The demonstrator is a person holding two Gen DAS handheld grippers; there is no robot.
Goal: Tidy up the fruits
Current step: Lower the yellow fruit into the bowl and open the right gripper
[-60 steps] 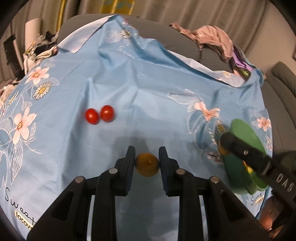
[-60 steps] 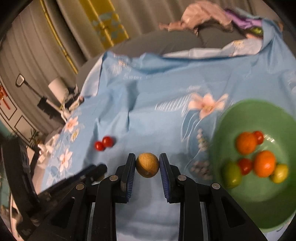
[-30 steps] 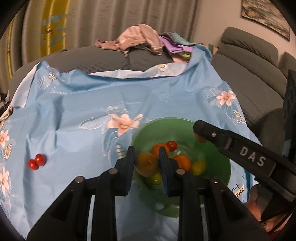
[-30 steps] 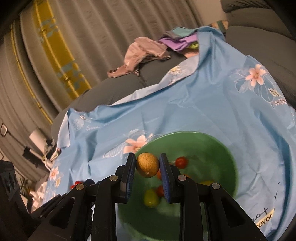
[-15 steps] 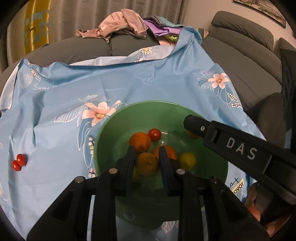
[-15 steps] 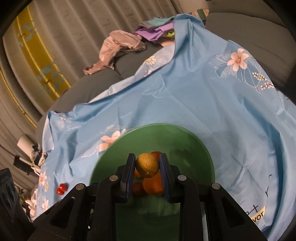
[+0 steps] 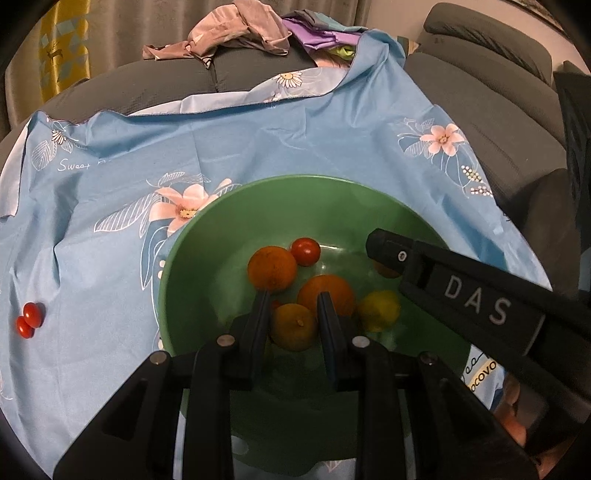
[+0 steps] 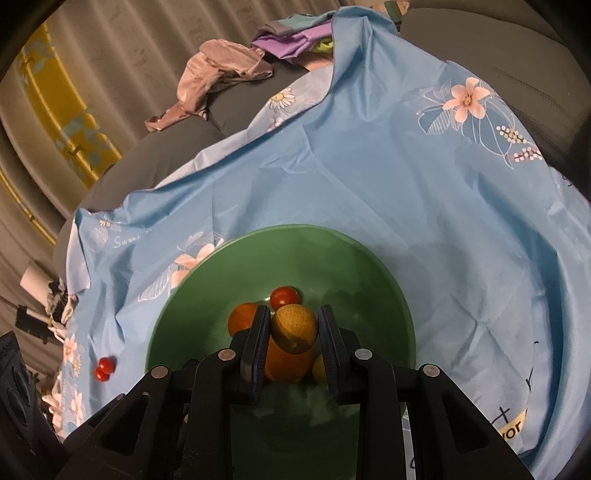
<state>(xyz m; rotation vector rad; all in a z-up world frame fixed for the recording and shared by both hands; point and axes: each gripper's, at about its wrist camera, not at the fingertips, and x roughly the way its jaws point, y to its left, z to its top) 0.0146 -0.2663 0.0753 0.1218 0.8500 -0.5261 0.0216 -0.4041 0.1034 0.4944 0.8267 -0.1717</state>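
A green bowl (image 7: 207,251) sits on the blue flowered cloth (image 7: 110,266) and holds two oranges (image 7: 271,267), a red tomato (image 7: 306,251), a yellow fruit (image 7: 378,310) and more. My left gripper (image 7: 293,325) is shut on a small orange fruit (image 7: 293,326) inside the bowl. My right gripper (image 8: 293,328) is shut on a tan round fruit (image 8: 294,328) held above the green bowl (image 8: 332,266). The right gripper's finger (image 7: 461,291), marked DAS, crosses the left wrist view. Two small red tomatoes (image 7: 27,319) lie on the cloth at the left; they also show in the right wrist view (image 8: 103,367).
The cloth covers a grey sofa (image 7: 498,92). A heap of clothes (image 7: 240,22) lies at the back. Curtains (image 8: 74,74) hang behind. The cloth's front right edge (image 8: 517,435) carries a label.
Both grippers have carried their fruits from the open cloth to the green bowl and lowered toward it. The two red tomatoes stay at the left.
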